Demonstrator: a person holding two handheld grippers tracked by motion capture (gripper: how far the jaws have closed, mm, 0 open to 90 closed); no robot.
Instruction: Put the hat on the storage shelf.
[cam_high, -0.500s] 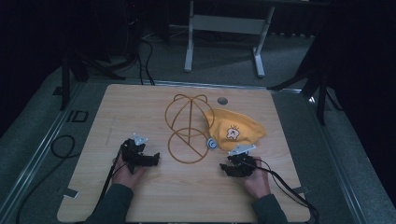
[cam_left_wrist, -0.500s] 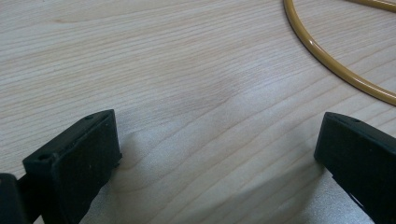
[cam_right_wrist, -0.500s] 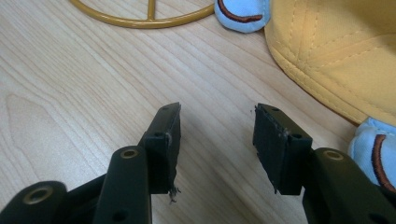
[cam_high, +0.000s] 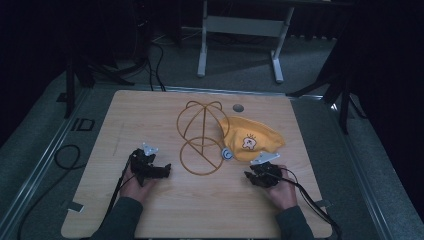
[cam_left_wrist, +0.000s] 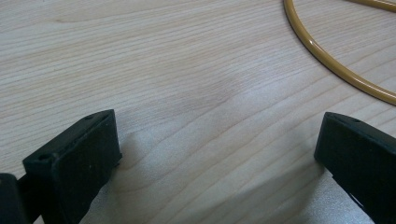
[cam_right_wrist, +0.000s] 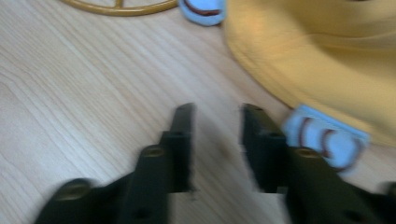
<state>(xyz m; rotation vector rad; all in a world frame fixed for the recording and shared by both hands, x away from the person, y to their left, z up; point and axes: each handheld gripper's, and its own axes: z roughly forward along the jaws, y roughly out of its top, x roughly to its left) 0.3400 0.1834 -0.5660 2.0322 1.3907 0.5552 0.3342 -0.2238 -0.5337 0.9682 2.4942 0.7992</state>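
A brown-gold wire hat frame (cam_high: 202, 137) lies on the wooden table (cam_high: 150, 120), with a yellow cap (cam_high: 252, 140) against its right side. A small blue-and-white tag (cam_high: 227, 154) sits at the cap's near left edge. My left gripper (cam_high: 167, 170) rests left of the frame's round base, and its jaws stand wide apart over bare wood (cam_left_wrist: 219, 154). The frame's ring (cam_left_wrist: 336, 65) curves past at the upper right. My right gripper (cam_high: 248, 176) lies just in front of the cap. It is open (cam_right_wrist: 217, 116) with nothing between the jaws, beside a blue-and-white tag (cam_right_wrist: 327, 140) on the cap's edge (cam_right_wrist: 317, 56).
A round grey grommet (cam_high: 238, 107) is set in the table behind the frame. A metal stand (cam_high: 240, 30) is on the floor beyond the far edge. Cables (cam_high: 65, 155) lie on the floor to the left. Bare wood spreads across the left and near parts.
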